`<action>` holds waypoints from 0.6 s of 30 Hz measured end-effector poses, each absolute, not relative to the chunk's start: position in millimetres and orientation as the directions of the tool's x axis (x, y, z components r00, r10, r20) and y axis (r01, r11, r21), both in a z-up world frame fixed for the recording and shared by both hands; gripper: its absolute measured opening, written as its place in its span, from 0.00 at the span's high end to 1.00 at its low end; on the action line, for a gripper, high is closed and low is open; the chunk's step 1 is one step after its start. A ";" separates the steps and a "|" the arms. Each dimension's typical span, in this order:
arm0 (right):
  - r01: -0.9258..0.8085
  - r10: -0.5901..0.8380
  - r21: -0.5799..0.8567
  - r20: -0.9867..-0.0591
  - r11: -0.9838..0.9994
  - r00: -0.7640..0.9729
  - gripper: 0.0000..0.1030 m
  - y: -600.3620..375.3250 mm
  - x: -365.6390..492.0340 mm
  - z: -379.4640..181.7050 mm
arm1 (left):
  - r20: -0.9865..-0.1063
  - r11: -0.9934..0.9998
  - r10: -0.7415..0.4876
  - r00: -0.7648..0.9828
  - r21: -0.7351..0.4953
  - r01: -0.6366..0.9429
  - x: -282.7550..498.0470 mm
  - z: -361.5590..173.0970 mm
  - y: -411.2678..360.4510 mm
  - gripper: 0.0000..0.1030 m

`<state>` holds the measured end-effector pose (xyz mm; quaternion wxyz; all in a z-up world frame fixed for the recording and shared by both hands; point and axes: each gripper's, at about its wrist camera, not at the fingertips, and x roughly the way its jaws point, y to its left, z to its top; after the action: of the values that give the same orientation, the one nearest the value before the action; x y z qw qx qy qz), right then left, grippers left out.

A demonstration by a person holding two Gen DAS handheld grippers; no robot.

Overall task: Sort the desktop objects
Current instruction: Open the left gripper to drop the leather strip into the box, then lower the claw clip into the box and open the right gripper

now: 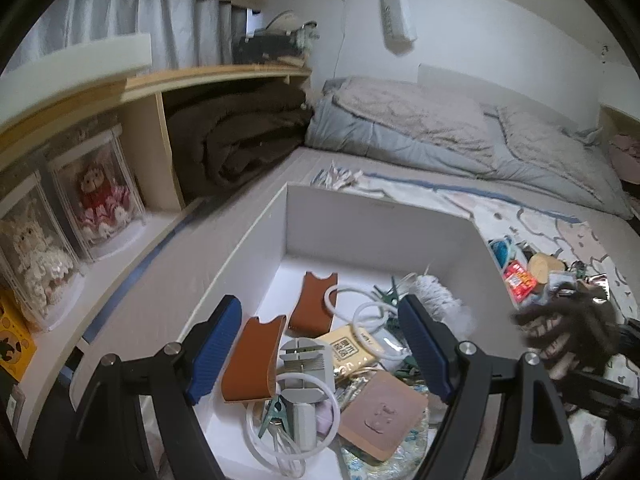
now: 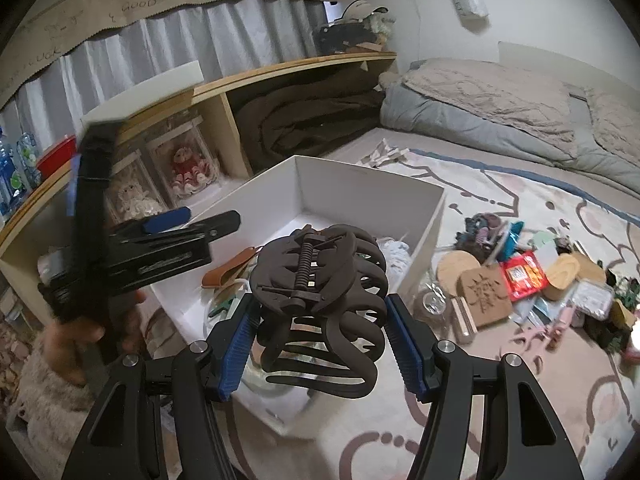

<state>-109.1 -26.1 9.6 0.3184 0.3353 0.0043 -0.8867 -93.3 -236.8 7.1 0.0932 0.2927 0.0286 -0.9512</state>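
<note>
Right gripper (image 2: 320, 332), jaws clamped on dark hair claw (image 2: 320, 300) at frame centre, holds it just over near edge of white box (image 2: 372, 192), prob. to drop it w/ other sorted bits, while left gripper (image 1: 320, 344), jaws apart & empty, hangs over box contents.

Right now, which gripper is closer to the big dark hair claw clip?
Right. The right gripper has the hair claw clip squeezed between its blue fingers, near the white box. The left gripper hangs open and empty over the box, off to the clip's side.
</note>
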 end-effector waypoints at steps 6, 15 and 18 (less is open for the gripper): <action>0.592 -0.564 0.191 -0.619 -0.783 -0.547 0.38 -55.6 -121.7 5.0 | -0.500 -0.982 -0.155 -0.852 -0.018 0.190 -73.4 26.2 -239.2 0.22; 0.616 -0.544 0.172 -0.683 -0.769 -0.488 0.38 -86.6 -130.7 -14.1 | -0.422 -0.978 -0.182 -0.888 -0.013 0.206 -42.1 43.4 -246.4 0.22; 0.619 -0.530 0.170 -0.713 -0.767 -0.460 0.38 -95.4 -133.6 -21.0 | -0.407 -0.979 -0.177 -0.896 -0.016 0.201 -34.2 44.7 -249.4 0.22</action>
<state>-133.6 -95.4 -21.0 0.3368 0.3955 0.0566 -0.8526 -34.2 -249.4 44.7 0.0971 0.2060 0.0289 -0.9733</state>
